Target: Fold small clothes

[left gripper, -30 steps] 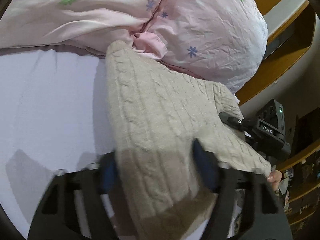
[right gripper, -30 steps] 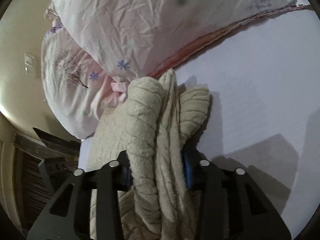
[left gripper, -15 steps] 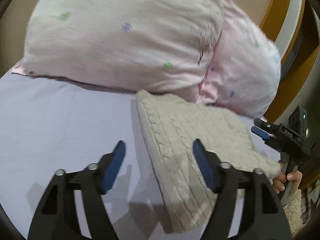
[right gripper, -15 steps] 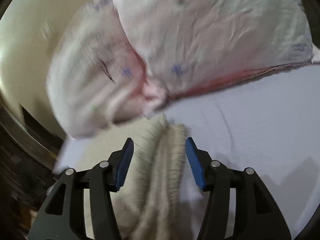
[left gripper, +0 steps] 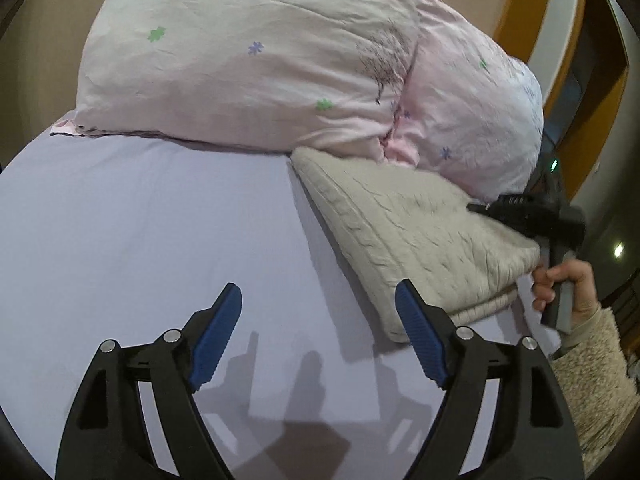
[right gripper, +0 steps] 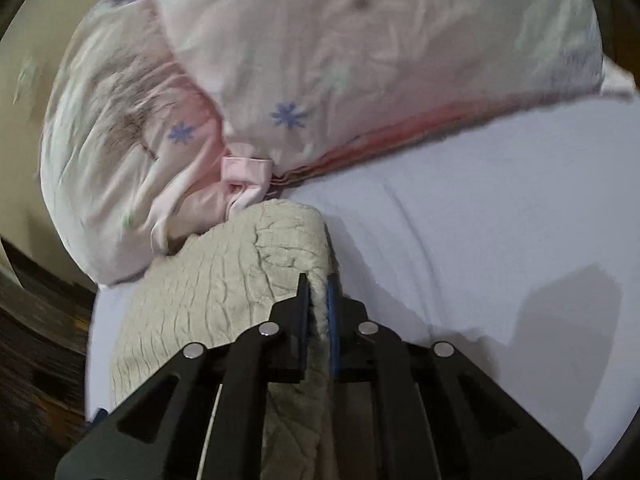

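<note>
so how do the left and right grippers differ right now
The left gripper has its jaws spread wide with nothing between them; the right gripper has its jaws pinched nearly together on an edge of the beige knit sweater. The left one hangs over bare lavender sheet beside the sweater, while the right one is in contact with the cloth. Both have black frames and blue pads, and both face the pink pillows.
</note>
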